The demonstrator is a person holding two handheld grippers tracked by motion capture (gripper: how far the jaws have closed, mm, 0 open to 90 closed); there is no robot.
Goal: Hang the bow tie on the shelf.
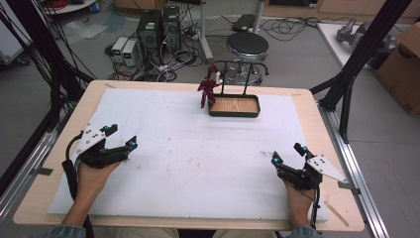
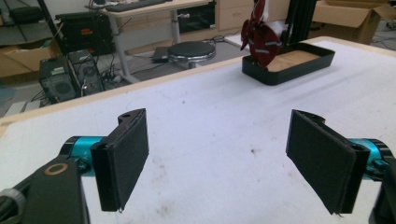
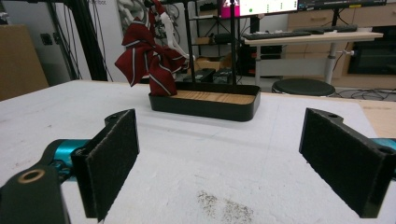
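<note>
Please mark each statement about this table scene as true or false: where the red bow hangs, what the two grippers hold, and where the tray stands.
1. The red striped bow hangs from the rack over the black tray. True.
2. The left gripper holds the bow. False: its jaws are open with nothing between them.
3. The right gripper is open. True.
4. The tray stands at the near edge of the table. False: it stands at the far side.

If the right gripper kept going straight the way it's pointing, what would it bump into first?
Probably the black metal tray with a wooden floor. The open right gripper points toward it over bare white foam table cover; nothing lies between.
</note>
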